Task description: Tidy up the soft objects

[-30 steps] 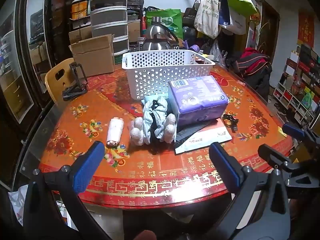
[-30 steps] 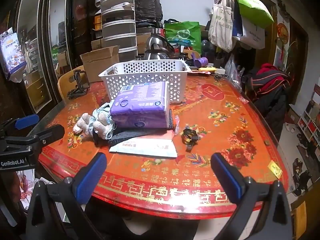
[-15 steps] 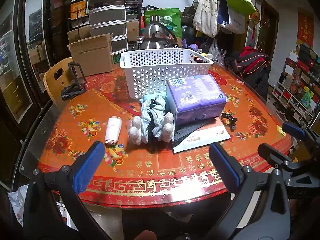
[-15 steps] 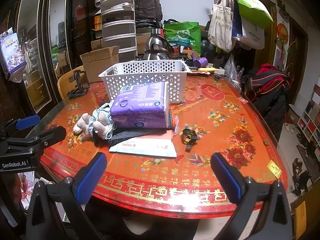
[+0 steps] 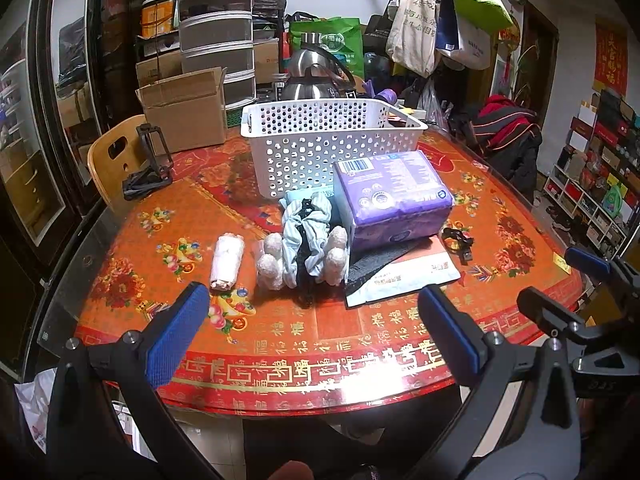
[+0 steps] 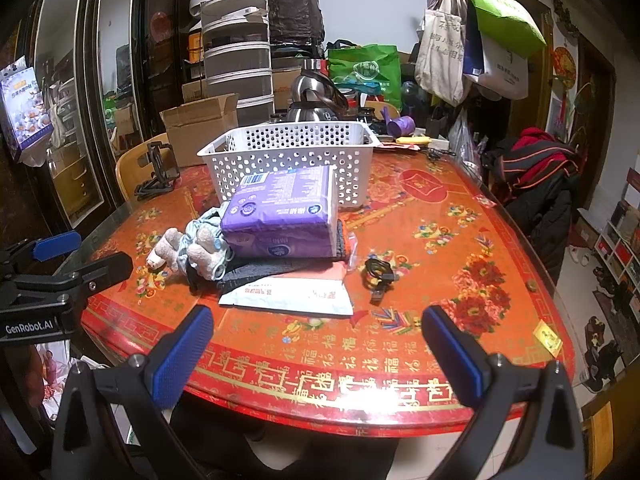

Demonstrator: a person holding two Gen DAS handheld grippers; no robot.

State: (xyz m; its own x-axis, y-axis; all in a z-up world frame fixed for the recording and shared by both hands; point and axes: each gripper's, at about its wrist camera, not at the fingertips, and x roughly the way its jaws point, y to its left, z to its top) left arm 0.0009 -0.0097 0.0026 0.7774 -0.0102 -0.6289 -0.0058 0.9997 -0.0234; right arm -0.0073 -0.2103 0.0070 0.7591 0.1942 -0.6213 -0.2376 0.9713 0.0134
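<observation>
Here both tools are spread wide and hold nothing: the left tool [image 5: 312, 332] and the right tool [image 6: 316, 352] hover at the near edge of the red desk [image 5: 320, 344], well short of the basket [image 5: 320, 136]. The white basket stands at the desk's far side. Just in front of it lies a purple pack [image 5: 394, 200], resting on a dark cloth [image 5: 372, 262] and a white packet [image 5: 404, 276]. Left of the pack, still in front of the basket, sits a plush toy [image 5: 304, 240] wrapped in pale blue fabric, and further left a white roll [image 5: 227, 258] lies apart. A black cable [image 6: 378, 274] lies right of the pack.
</observation>
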